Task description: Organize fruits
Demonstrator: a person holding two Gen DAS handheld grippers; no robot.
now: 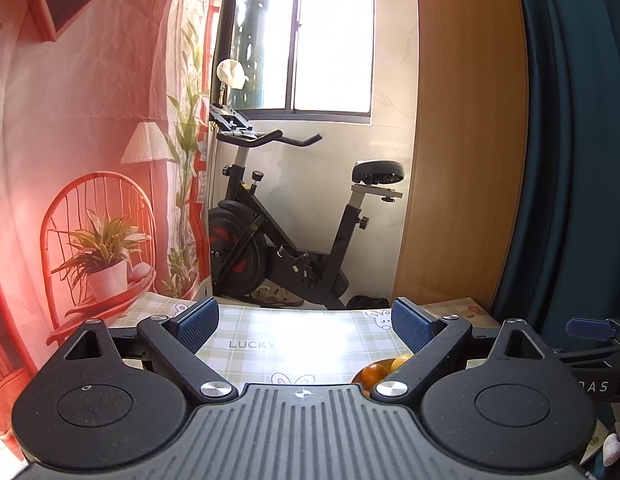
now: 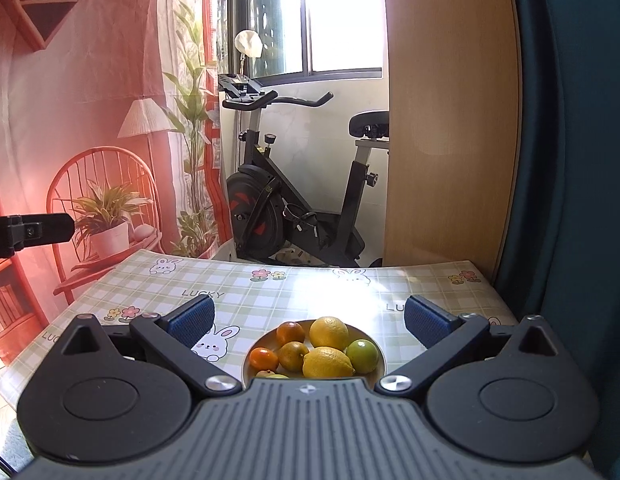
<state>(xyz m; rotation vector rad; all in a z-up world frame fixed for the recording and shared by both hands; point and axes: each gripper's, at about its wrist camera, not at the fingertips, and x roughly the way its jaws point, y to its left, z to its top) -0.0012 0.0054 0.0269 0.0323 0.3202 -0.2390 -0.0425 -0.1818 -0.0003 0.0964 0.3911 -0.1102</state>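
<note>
Left gripper (image 1: pixel 306 326) is standing wide open, nothing between the blue pads, hanging above the checked tablecloth (image 1: pixel 262 344) and pointing toward the exercise bike (image 1: pixel 294 216). In its view only a slice of the bowl (image 1: pixel 359 374) is showing, low and to the right of the jaws, with an orange (image 1: pixel 373 374) and a bit of lemon (image 1: pixel 401 361) peeking past the right finger. So the fruit is lying off to this gripper's right, not ahead of it.

Right gripper (image 2: pixel 310 322) is also gaping wide and empty, hovering over the table. The bowl (image 2: pixel 371 336) is sitting directly under and between its fingers, centred. Fruit is all piled inside: oranges (image 2: pixel 290 332) at left, two lemons (image 2: pixel 329 333) in the middle, a lime (image 2: pixel 362 356) at right. The front lemon (image 2: pixel 327 363) is lying with its long axis across the view, roughly in line with the jaw gap.

Judging by that, the right hand is the nearer one, and any pick is needing a dip downward. Everything seems already in the bowl, so the task is looking close to finished.
</note>
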